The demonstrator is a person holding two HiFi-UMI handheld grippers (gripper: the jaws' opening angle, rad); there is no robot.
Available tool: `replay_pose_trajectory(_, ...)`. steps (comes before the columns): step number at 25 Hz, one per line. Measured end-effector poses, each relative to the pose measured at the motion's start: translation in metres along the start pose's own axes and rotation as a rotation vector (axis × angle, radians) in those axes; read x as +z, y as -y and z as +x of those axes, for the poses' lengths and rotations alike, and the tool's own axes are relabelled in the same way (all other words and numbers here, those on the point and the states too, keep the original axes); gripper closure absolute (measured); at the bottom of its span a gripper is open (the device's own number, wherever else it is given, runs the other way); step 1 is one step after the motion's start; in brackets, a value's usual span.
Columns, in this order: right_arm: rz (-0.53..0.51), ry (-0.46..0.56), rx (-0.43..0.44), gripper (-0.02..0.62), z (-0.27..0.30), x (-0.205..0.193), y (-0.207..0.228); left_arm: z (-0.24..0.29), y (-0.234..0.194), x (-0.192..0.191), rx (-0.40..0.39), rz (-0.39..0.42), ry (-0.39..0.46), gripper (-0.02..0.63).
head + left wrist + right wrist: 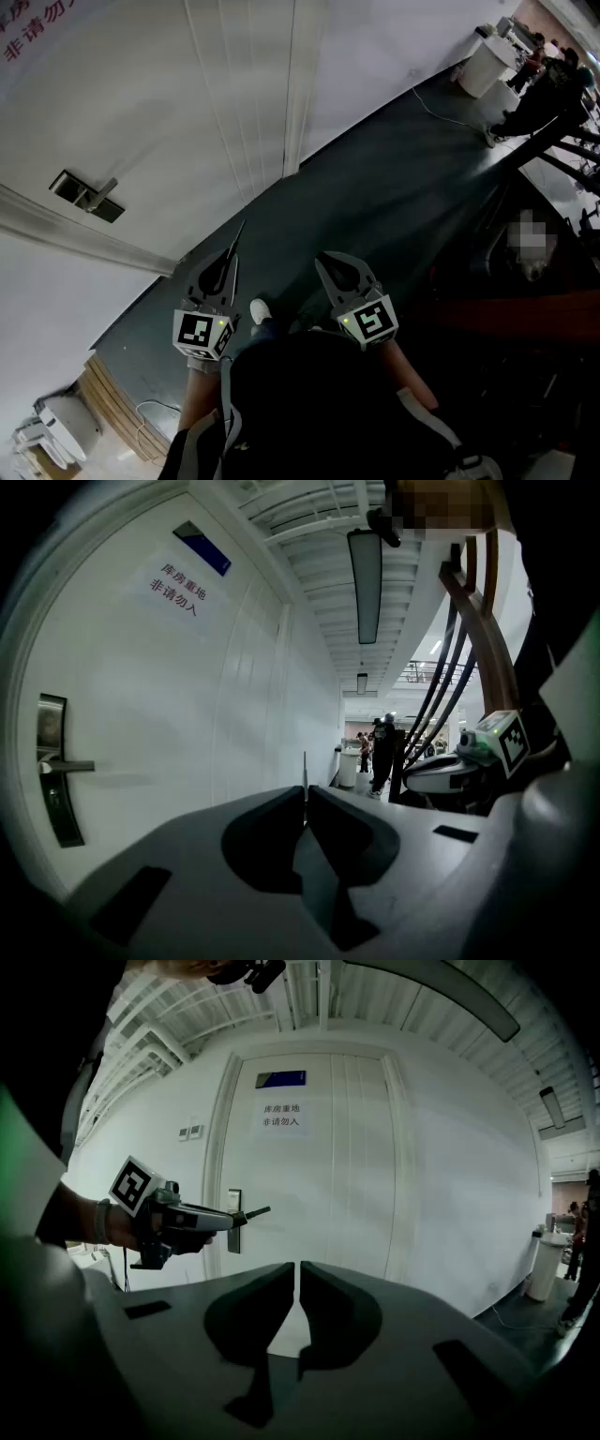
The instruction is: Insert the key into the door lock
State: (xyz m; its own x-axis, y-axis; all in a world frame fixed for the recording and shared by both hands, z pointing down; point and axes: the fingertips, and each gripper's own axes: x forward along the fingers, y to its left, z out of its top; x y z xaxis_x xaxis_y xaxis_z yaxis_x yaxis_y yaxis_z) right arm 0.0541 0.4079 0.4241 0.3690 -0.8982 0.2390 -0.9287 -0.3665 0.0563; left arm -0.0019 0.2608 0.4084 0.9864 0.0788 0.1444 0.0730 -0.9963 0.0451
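**Key in hand, lock not yet reached**

The left gripper [305, 795] has its fingers clamped on the key [305, 767]. The thin blade stands out past the fingertips, straight along their line. The right gripper [297, 1275] has its fingers drawn nearly together, a slit between them and nothing in it. It hangs just right of the left one.

The door lock [53, 766] sits on the white door [187, 103], well apart from the left fingers and far off to their left. The blade points along the wall, not at the plate. Its lever handle [73, 766] juts out from the plate toward us. We cannot make out the keyhole from here.

How we would do it well:
- Swing the left fingers leftward until the blade faces the plate squarely, then close in.
- Find the keyhole before committing. We judge it lies below the lever, so we would come in under it.
- Match the blade's edge to the slot and push straight, without prying.
- Keep the right fingers back.

Room: the dark floor [375, 197] lies open ahead of both pairs of fingers. The raised door frame [66, 223] runs beyond the lock. Dark racks [553, 159] crowd the side right of the right fingers, so we would swing left.
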Motion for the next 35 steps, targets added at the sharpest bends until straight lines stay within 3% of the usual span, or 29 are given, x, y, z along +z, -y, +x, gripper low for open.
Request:
replay_pose_trajectory(22, 0.033, -0.014, 0.014, 0.563, 0.171, 0.041, -0.042, -0.012, -0.175, -0.018, 0.023, -0.092, 0.033, 0.581)
replay_pose_trajectory(29, 0.013, -0.028, 0.069, 0.563, 0.214, 0.042, -0.046, -0.003, -0.209, -0.028, 0.057, -0.128, 0.037, 0.58)
replay_pose_trajectory(35, 0.018, -0.029, 0.143, 0.563, 0.272, 0.05, -0.024, 0.028, -0.243, -0.029, 0.108, -0.134, 0.015, 0.58)
